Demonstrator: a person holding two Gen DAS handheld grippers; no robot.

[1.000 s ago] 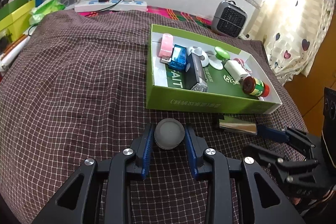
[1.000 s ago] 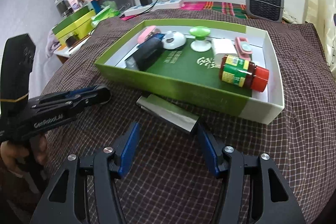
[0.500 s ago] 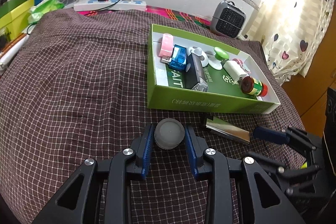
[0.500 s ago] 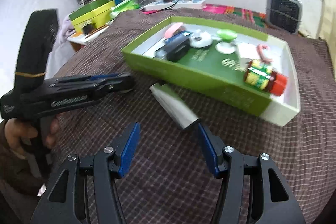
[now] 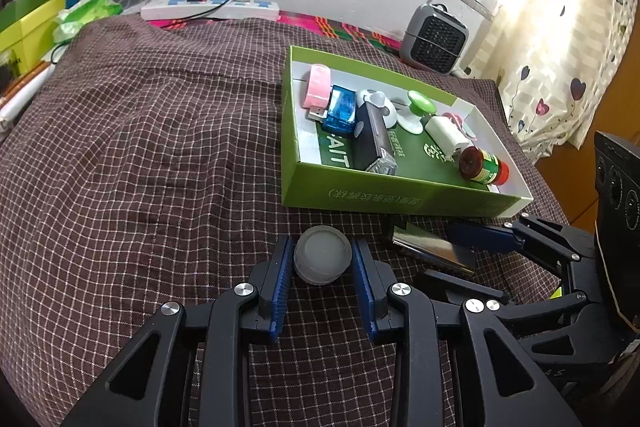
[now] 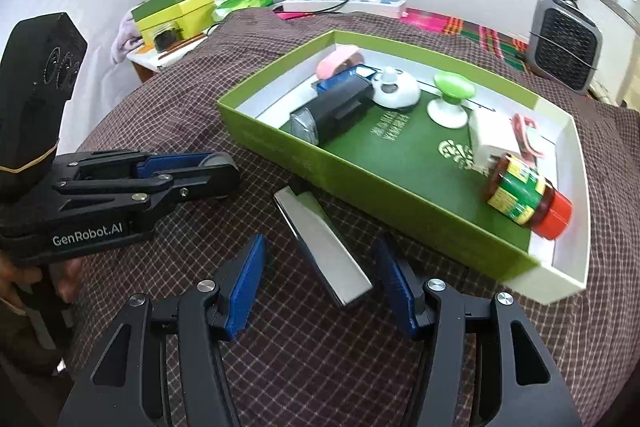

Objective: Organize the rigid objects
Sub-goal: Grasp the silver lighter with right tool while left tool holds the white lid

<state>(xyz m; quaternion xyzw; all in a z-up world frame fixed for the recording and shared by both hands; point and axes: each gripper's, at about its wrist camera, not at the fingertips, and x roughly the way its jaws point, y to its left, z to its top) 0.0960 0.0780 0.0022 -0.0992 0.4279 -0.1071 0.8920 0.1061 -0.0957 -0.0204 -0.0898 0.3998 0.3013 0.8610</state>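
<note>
Shiny, flat metal bar [image 6: 325,251] lies on the checked cloth near the green box [image 6: 360,187], between the wide-apart jaws of the right gripper [image 6: 320,291]. It looks stiff and slippery, so grip across its narrow width. The left gripper [image 5: 322,267] holds a grey round cap [image 5: 322,254], probably light.

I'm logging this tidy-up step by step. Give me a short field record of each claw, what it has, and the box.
left claw: shut on the round grey translucent cap, over the checked cloth
right claw: open, pads astride the flat silver metal case, not pressing it
silver case: lies on the cloth, just outside the box
green cardboard box: holds a red-lidded jar, a green knob, and other small items
</note>
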